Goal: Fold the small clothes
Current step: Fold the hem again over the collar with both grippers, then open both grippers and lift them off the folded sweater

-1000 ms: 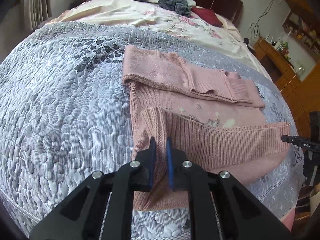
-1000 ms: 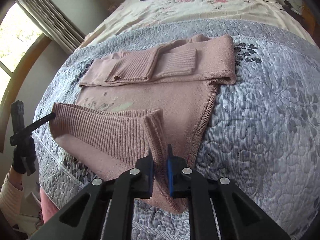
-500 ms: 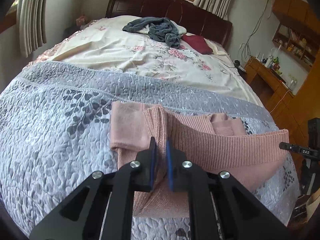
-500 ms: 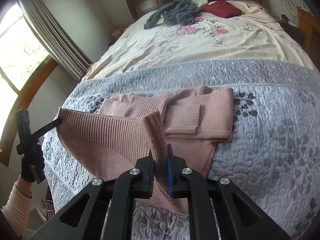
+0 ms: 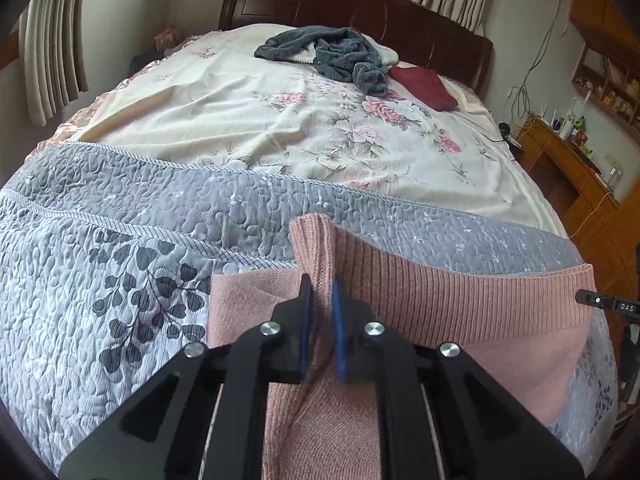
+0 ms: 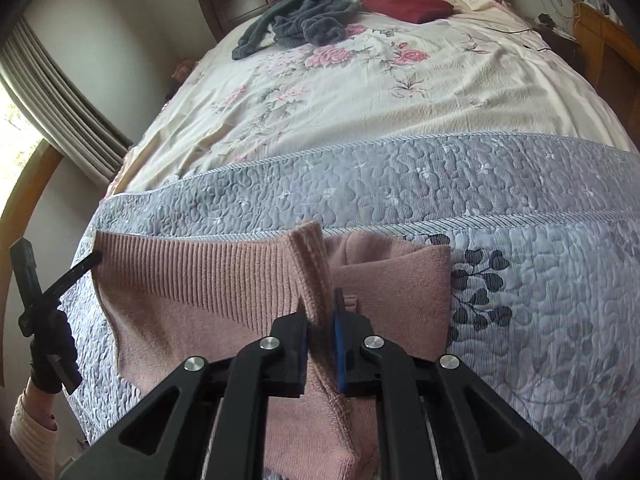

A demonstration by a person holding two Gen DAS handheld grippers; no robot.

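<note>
A pink knitted sweater lies on the grey quilted bedspread. Its ribbed hem is lifted and stretched taut between both grippers, over the folded upper part. My left gripper is shut on the hem's left corner. My right gripper is shut on the hem's right corner. In the right wrist view the left gripper's fingertip touches the far end of the hem, with a gloved hand holding it. In the left wrist view the right gripper's tip shows at the frame's right edge.
Beyond the quilt lies a cream floral sheet with a dark grey garment pile and a folded dark red cloth near the wooden headboard. A wooden cabinet stands right of the bed; curtains hang left.
Both grippers have carried the ribbed hem up and forward, away from the bed's foot, over the sweater's folded sleeves. The lower half now covers most of the upper part.
</note>
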